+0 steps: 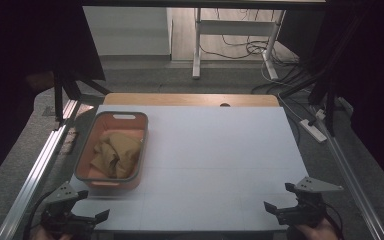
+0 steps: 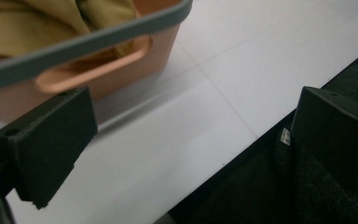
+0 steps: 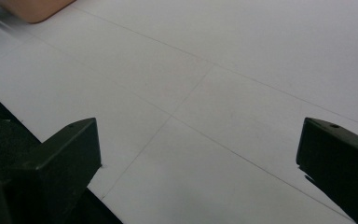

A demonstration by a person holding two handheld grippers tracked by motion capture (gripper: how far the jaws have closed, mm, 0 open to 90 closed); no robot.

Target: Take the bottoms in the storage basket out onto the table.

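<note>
The crumpled mustard cloth (image 1: pixel 116 154) is seen inside the orange basket (image 1: pixel 87 145) at centre left, directly above the empty, wide-open left gripper (image 1: pixel 87 210), far nearer than the equally open right gripper (image 1: pixel 279 199).

A white worktop (image 1: pixel 215 150) lies between metal rails (image 1: pixel 40 165). Beyond its far edge stands a white desk frame (image 1: pixel 197 45), with loose cables (image 1: pixel 240 47) and a power strip (image 1: pixel 312 130) on the floor.
</note>
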